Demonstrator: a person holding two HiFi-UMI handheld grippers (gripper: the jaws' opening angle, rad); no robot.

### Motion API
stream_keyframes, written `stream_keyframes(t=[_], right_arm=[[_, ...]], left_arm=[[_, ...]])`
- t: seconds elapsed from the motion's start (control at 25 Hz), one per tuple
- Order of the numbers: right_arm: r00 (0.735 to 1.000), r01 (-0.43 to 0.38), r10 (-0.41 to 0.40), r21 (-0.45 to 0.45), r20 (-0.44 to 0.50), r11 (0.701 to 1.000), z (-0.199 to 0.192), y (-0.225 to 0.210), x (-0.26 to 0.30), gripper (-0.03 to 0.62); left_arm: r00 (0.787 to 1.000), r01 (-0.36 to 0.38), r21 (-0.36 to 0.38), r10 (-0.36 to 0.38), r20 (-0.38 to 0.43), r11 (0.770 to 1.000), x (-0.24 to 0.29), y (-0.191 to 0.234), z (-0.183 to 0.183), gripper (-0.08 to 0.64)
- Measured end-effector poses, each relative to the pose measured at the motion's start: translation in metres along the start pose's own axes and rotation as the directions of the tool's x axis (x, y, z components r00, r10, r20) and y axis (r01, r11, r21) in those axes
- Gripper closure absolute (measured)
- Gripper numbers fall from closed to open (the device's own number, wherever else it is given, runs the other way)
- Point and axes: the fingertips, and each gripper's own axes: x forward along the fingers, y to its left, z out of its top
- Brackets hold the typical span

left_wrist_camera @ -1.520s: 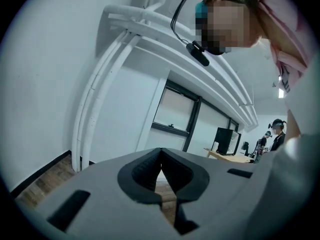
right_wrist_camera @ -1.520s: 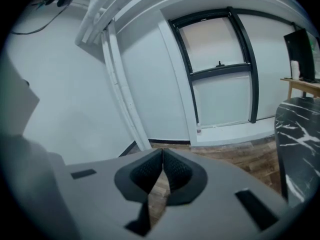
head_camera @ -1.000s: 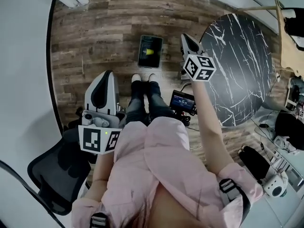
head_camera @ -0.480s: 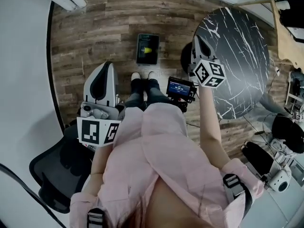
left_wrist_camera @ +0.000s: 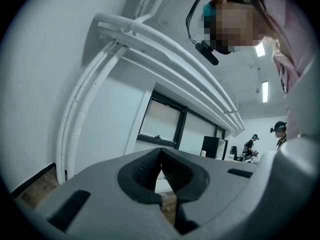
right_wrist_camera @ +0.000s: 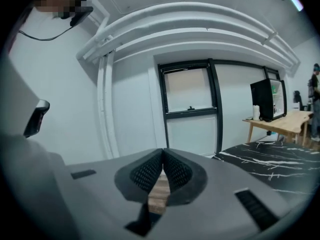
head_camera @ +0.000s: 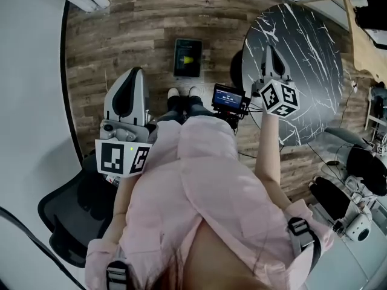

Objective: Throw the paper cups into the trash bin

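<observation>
While we stand on the brown wood-plank floor (head_camera: pixel 121 35), our left gripper (head_camera: pixel 134 74) and right gripper (head_camera: pixel 267 48) both keep jaws pressed together, empty. Our right one hangs over the round black marble-patterned table (head_camera: pixel 314 53). Ahead of our shoes (head_camera: pixel 175 93) sits the dark rectangular trash bin (head_camera: pixel 178 71), a yellowish object (head_camera: pixel 190 59) inside.

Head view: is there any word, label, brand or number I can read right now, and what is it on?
Nothing here reads as text.
Small screen at the person's waist: lit bluish lines, too small to read.
Left gripper and right gripper: their cubes bear black-and-white square markers, no letters or digits.
Trash bin on the floor: no label shows.
</observation>
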Motion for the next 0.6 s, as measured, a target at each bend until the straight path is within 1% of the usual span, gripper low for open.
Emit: stream_keyframes(t=[0.12, 0.24, 0.36, 0.48, 0.6], right_arm=[[1.000, 0.024, -0.024, -0.005, 0.017, 1.000, 0.012, -0.005, -0.013, 0.563], [1.000, -0.002, 0.002, 0.014, 0.025, 1.000, 0.019, 0.013, -0.029, 0.563], [0.997, -0.073, 0.072, 0.040, 0.031, 0.996, 0.024, 0.049, -0.041, 0.562], [0.988, -0.156, 0.154, 0.058, 0.026, 0.986, 0.026, 0.089, -0.048, 0.561], [0.974, -0.227, 0.226, 0.028, 0.010, 0.974, 0.028, 0.124, -0.054, 0.561]], left_arm=[[1.000, -0.006, 0.003, 0.006, 0.002, 1.000, 0.002, 0.001, 0.001, 0.545], [1.000, -0.016, 0.009, 0.016, 0.002, 1.000, 0.002, 0.001, 0.000, 0.545], [1.000, -0.023, 0.021, 0.023, -0.002, 1.000, 0.001, 0.001, -0.002, 0.545], [1.000, -0.028, 0.029, 0.029, -0.007, 0.999, -0.001, 0.002, -0.003, 0.545], [0.999, -0.029, 0.030, 0.029, -0.013, 0.999, -0.004, 0.002, -0.005, 0.545]])
